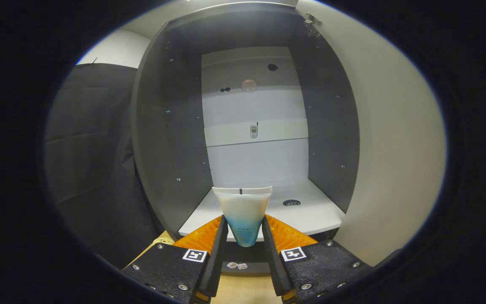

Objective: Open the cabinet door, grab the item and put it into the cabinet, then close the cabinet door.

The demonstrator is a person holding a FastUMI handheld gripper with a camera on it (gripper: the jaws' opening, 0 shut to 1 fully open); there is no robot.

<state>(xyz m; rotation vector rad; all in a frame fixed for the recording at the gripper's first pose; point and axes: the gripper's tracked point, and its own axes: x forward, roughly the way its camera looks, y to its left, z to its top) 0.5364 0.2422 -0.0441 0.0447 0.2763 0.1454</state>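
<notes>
I have the tube (pixel 244 215) pinched between the jaws of the gripper (pixel 245 231), both fingers pressing on its lower part, its flat crimped end pointing forward and up, so its long axis runs straight along the fingers toward the cabinet (pixel 171 126). The cabinet stands open directly ahead of the tube. Its white shelf (pixel 310 215) lies just beyond and slightly below the crimped end, so I judge the coming move to be a plain push forward and a small lowering onto that shelf.

The door (pixel 386 139) is swung wide to the right of the cabinet, well off my line. A dark round hole (pixel 291 202) sits in the shelf to the right of the tube; I would set down clear of it. A small handset-like thing (pixel 254 130) hangs on the cabinet's back panel, far behind. Below the shelf's front edge I see light wooden table (pixel 243 289). Nothing appears to block the entry.
</notes>
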